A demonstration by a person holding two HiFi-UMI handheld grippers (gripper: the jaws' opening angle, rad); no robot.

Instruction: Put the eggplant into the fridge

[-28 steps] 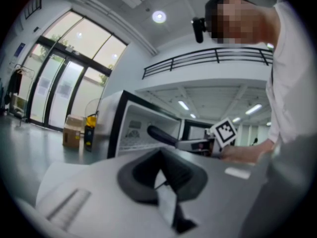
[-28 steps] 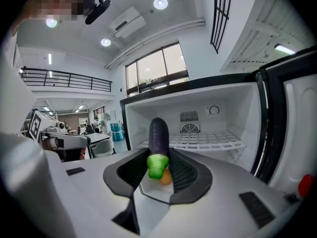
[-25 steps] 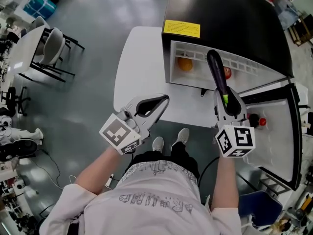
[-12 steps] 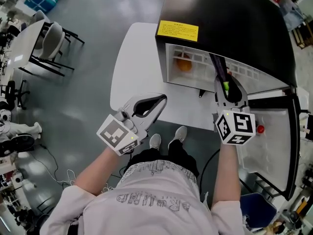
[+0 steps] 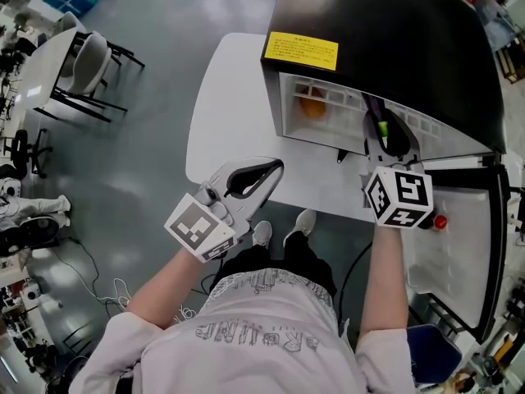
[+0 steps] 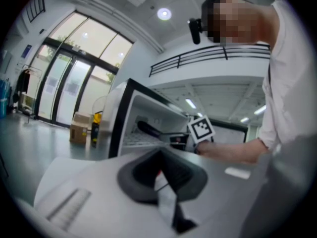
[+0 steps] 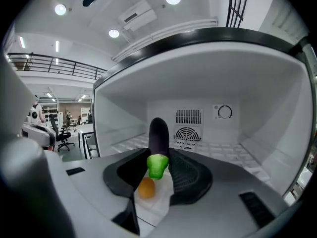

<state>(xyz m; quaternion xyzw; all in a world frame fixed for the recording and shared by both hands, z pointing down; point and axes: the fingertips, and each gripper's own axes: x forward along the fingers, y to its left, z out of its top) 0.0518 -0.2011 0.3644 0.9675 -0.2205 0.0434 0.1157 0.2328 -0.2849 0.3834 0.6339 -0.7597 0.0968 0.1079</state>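
Fridge (image 7: pixel 124 118) stood open ahead; my right fingers (image 7: pixel 190 175) clenched the eggplant (image 7: pixel 158 133) stem-end to reach inside; left fingers (image 6: pixel 183 175) closed, empty.

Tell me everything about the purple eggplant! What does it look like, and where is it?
The eggplant is long, smooth and shiny, dark purple, with a bright green cap at its near end. The right gripper pinches it near that cap, one jaw on each side. It points lengthwise into the open fridge, held above the white shelf. Only the jaws seem to touch it.
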